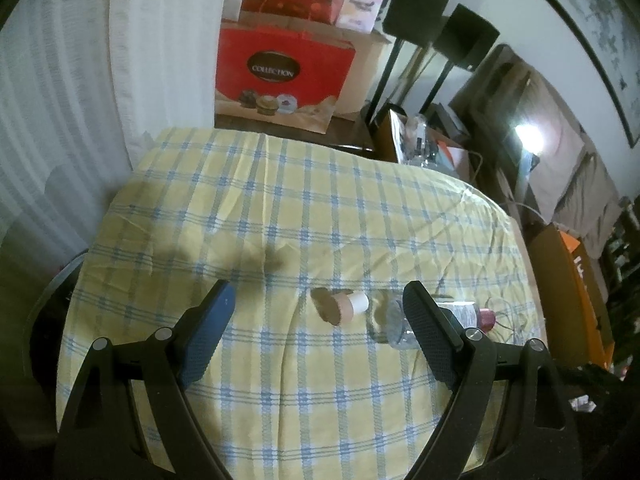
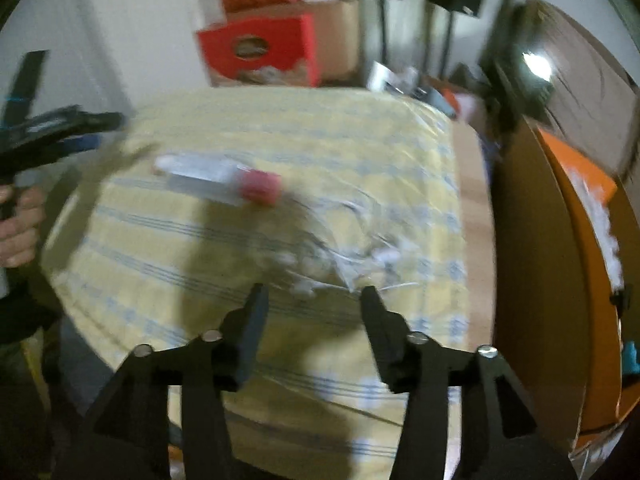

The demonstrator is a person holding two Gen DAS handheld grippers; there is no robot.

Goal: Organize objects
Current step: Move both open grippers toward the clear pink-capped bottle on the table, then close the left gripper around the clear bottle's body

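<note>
Left gripper point(image 1: 318, 316): jaws wide, empty; brown cardboard tube with white end point(image 1: 340, 306) lies between the fingertips.
Right gripper point(image 2: 314, 304): jaws parted, nothing gripped; clear plastic bottle with red cap point(image 2: 224, 180) well beyond.

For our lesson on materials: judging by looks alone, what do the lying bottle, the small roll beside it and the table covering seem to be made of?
Bottle: probably clear plastic, glossy; the cloth shows through it, with a printed label and a red cap.
Roll: likely cardboard, matt brown, one end white; its exact nature is unclear.
Table covering: woven cloth, matt, yellow with blue checks, creased and draped.
</note>
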